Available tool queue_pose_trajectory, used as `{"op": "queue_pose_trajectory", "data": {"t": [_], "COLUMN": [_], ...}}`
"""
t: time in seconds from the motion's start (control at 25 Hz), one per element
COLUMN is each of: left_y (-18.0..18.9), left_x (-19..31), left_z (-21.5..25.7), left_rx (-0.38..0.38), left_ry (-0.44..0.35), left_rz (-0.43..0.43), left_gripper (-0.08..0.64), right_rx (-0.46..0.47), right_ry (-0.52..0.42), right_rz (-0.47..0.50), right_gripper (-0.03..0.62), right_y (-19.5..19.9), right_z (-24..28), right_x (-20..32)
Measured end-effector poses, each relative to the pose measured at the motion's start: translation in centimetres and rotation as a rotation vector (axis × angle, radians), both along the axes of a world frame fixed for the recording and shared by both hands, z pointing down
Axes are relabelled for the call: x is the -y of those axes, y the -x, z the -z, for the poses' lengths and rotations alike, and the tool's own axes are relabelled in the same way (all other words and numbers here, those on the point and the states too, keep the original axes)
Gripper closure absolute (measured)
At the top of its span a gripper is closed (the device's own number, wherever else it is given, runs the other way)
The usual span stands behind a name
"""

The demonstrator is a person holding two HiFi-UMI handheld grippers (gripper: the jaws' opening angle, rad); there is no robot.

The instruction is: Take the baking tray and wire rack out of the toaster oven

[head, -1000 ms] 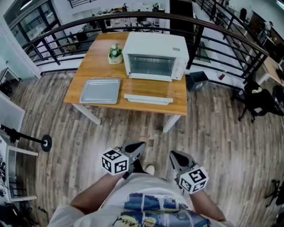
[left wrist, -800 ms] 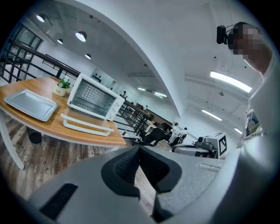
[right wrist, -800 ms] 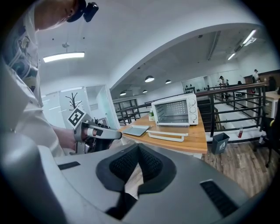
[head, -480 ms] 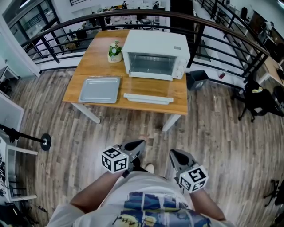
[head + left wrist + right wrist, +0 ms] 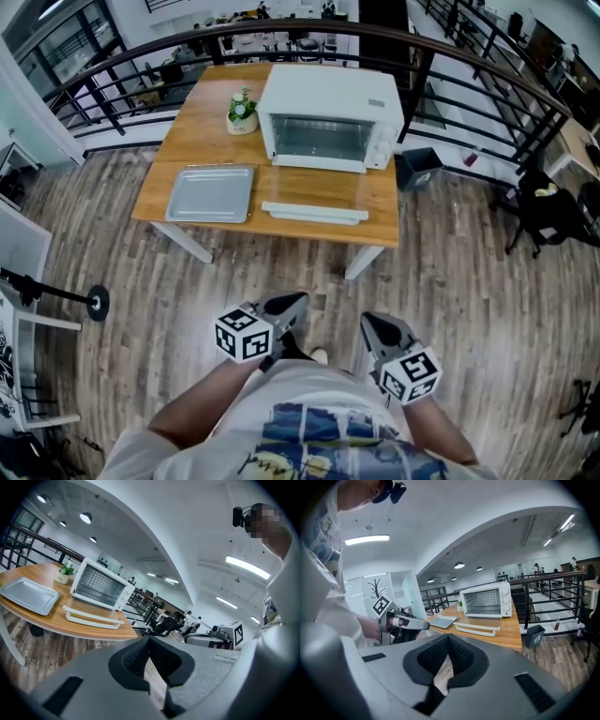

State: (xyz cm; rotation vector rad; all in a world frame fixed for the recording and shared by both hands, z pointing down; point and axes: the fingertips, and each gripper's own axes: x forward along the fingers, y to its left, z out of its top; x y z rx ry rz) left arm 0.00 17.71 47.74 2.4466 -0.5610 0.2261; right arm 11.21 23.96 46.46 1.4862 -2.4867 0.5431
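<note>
Grippers first: found the left gripper (image 5: 292,302) closed right up, pads meeting with nothing between them, and the right gripper (image 5: 370,323) likewise pressed together and empty. Held both low in front of the torso, side by side and apart, at 6 o'clock in the head view, well short of the wooden table (image 5: 187,131) at 12 o'clock. Saw the white toaster oven (image 5: 330,117) standing on that table with its door (image 5: 314,212) dropped flat toward 6 o'clock. Noted the baking tray (image 5: 212,193) lying flat on the tabletop at the oven's 8 o'clock, outside it and just beside the door. Spotted a small potted plant (image 5: 242,111) at the oven's 9 o'clock. Could not make out the wire rack through the open front.
</note>
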Motion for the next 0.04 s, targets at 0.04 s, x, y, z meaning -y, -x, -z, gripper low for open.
{"op": "queue_pose_trajectory", "data": {"t": [0.04], "left_y": [0.04], "left_x": [0.27], "left_z": [-0.06], "left_rx": [0.001], "left_ry": [0.000], "left_rz": [0.002], "left_gripper": [0.557], "right_rx": [0.000], "right_ry": [-0.002], "right_rz": [0.002], "right_gripper": [0.594], "right_y": [0.01], "right_z": [-0.01], "right_x": [0.27]}}
